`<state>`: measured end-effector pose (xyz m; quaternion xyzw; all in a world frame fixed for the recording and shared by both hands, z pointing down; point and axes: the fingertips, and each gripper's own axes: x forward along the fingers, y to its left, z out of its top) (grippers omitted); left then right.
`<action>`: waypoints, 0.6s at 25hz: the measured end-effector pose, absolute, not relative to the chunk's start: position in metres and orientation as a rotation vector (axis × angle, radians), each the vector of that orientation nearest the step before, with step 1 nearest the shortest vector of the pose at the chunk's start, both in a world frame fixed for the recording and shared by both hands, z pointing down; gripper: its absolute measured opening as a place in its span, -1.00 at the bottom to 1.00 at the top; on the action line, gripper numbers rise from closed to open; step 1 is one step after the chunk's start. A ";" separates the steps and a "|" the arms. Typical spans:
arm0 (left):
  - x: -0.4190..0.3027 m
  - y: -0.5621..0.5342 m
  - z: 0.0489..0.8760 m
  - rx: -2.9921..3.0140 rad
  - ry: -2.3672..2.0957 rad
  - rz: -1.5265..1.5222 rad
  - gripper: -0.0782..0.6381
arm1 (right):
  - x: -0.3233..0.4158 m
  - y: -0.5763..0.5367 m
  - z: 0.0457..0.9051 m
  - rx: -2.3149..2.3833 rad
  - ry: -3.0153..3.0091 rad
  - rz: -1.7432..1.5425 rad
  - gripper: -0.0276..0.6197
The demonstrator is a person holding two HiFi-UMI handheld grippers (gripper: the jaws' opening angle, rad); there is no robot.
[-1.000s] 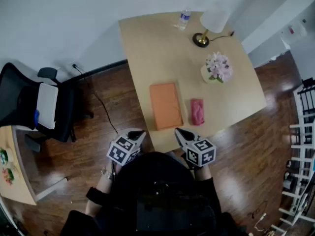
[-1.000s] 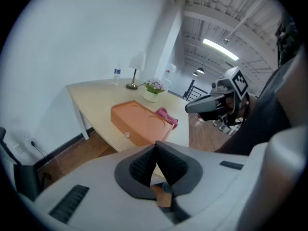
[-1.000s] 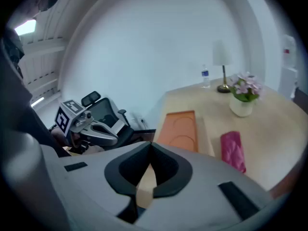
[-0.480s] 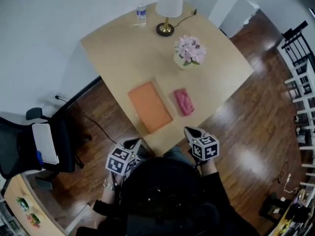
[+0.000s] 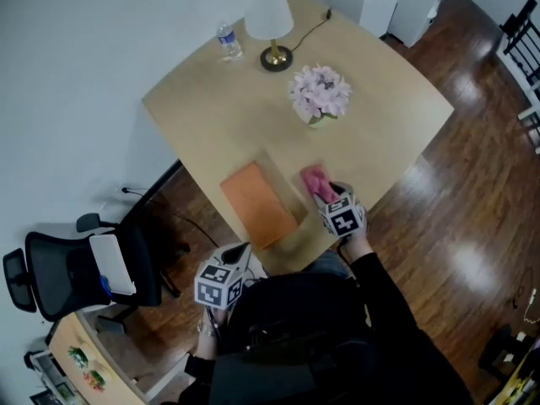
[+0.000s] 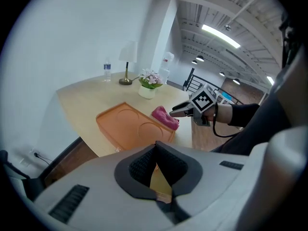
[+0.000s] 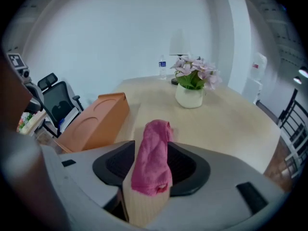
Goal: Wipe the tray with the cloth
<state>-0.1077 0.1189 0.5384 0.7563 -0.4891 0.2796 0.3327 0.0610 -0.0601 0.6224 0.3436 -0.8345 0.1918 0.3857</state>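
Between the wide-spread jaws of the right gripper [image 7: 151,146], which have just been opening, lies the pink cloth [image 7: 153,170]. It is stretched lengthwise along the gap on the table [image 5: 228,108], and neither pad is pressing it yet. Just to that gripper's left sits the orange tray [image 5: 257,201], empty, with two round recesses in its floor, and nothing steadies it. Ahead of the gripper, well beyond the cloth, stands a vase of pink flowers [image 7: 192,88]. Farther off are a lamp [image 5: 270,19] and a water bottle [image 5: 226,40].

The left gripper [image 6: 156,146] hangs back off the table's near edge. Its jaws are together at the tips with nothing between them, and it points towards the tray's near corner.

Risks, as I judge them:
- If the right jaws close high, they may catch only the top fold, and the cloth could slip out on the lift.
- If they close low, the tips could scrape the tabletop.
- The tray lies close to the near edge, so a wiping push could slide it off, since the left gripper is not bracing it.

Count: two grippers, one cloth, one tray, one vase, one lamp, one bottle and one office chair [image 5: 67,268] off to the left gripper's side
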 end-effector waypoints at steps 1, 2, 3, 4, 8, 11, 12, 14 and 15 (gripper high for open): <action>-0.108 0.115 0.537 1.956 -1.292 0.745 -0.78 | 0.057 -0.069 0.627 0.852 -2.126 0.465 -0.24; -0.108 0.111 0.537 1.937 -1.303 0.758 -0.78 | 0.053 -0.077 0.632 0.832 -2.126 0.445 -0.24; -0.107 0.106 0.537 1.919 -1.312 0.768 -0.78 | 0.051 -0.084 0.637 0.815 -2.124 0.426 -0.24; -0.105 0.103 0.537 1.902 -1.321 0.776 -0.78 | 0.050 -0.090 0.641 0.798 -2.122 0.410 -0.24; -0.101 0.089 0.538 1.845 -1.364 0.772 -0.78 | 0.045 -0.100 0.658 0.738 -2.117 0.423 -0.24; -0.098 0.086 0.540 1.806 -1.381 0.765 -0.78 | 0.043 -0.099 0.673 0.696 -2.104 0.454 -0.24; -0.097 0.087 0.541 1.794 -1.382 0.761 -0.78 | 0.043 -0.099 0.676 0.687 -2.100 0.458 -0.24; -0.097 0.089 0.544 1.770 -1.387 0.749 -0.78 | 0.043 -0.100 0.679 0.675 -2.095 0.464 -0.26; -0.098 0.090 0.545 1.760 -1.393 0.742 -0.78 | 0.043 -0.100 0.681 0.674 -2.092 0.463 -0.29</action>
